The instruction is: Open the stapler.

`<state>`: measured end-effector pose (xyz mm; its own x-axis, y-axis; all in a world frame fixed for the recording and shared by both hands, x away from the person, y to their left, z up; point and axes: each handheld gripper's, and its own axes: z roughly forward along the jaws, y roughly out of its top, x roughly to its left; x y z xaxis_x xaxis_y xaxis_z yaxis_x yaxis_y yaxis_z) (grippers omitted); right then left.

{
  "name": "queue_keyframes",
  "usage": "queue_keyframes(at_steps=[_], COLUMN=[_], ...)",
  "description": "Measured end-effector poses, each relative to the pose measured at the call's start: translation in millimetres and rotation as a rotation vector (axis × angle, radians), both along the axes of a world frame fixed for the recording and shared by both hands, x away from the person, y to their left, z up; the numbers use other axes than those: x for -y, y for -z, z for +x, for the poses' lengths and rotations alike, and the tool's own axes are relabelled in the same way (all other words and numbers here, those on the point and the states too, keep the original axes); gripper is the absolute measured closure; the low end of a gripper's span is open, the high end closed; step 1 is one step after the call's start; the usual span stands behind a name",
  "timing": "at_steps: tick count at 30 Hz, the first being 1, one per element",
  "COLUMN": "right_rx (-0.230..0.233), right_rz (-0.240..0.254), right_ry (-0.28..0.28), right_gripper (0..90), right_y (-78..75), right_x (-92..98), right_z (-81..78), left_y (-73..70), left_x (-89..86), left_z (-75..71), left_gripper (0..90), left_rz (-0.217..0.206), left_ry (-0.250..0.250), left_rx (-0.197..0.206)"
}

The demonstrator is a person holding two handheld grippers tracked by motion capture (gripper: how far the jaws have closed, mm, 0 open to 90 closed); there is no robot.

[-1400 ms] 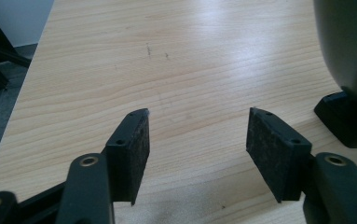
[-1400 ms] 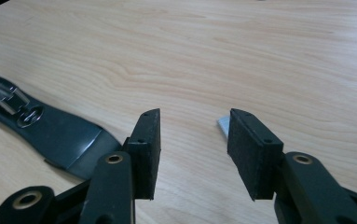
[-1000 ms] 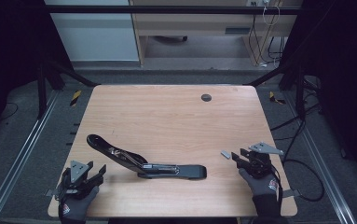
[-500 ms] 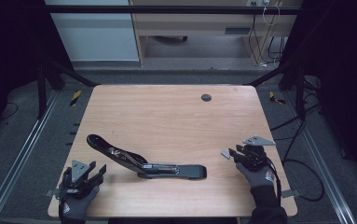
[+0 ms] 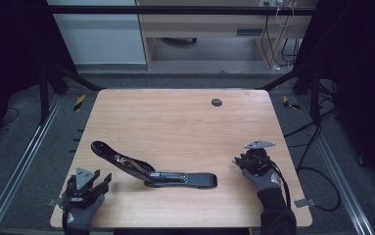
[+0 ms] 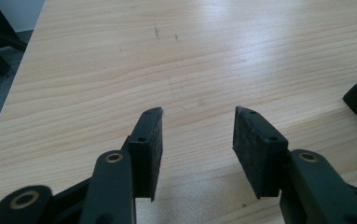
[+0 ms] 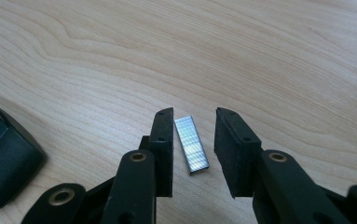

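Fingers (image 7: 162,140) of right gripper (image 7: 194,140) just closing around staple strip (image 7: 191,144), not yet pinching; left gripper (image 6: 197,144) apart and empty near open stapler (image 5: 151,171); pickup next.

Stapler (image 5: 151,169), opened out, lies on worktop (image 5: 175,127) near front edge, left of centre. Staple strip (image 7: 191,145) on worktop to its right, btwn right tongs (image 7: 194,140) jaws. Left tongs (image 5: 97,183) at front-left corner.
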<state>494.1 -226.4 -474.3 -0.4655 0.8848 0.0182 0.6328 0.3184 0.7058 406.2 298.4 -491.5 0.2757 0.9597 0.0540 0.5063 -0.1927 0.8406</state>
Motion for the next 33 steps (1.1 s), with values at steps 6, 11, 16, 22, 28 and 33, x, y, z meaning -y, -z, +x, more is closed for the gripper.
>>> queue_keyframes(at_steps=[6,11,16,22,28,33], right_rx=[-0.033,-0.037,-0.034,-0.043,-0.043,-0.053], right_rz=[-0.013,-0.037,-0.042,-0.059,-0.065,-0.072], right_ry=[-0.018,-0.037,-0.030,-0.027,-0.022,-0.016], right_gripper=[68.8,69.6,71.3,77.3,77.8,78.0], right_y=[4.7,9.2,11.2,12.2,12.4,12.5], right_x=[-1.7,-6.1,-4.1,-4.2,-4.0,-3.5], right_z=[3.4,4.9,7.5,7.4,7.8,8.2], left_y=[0.7,1.3,1.2,1.3,1.3,1.7], left_x=[1.6,2.9,2.6,2.6,2.5,2.3], left_z=[0.4,0.7,0.6,0.5,0.5,0.8], left_gripper=[52.1,52.1,52.1,52.2,52.3,52.2], left_rz=[0.003,0.014,0.015,0.019,0.020,0.017], left_ry=[0.008,0.023,0.020,0.019,0.018,0.014], left_rx=[-0.005,-0.011,-0.009,-0.010,-0.008,-0.013])
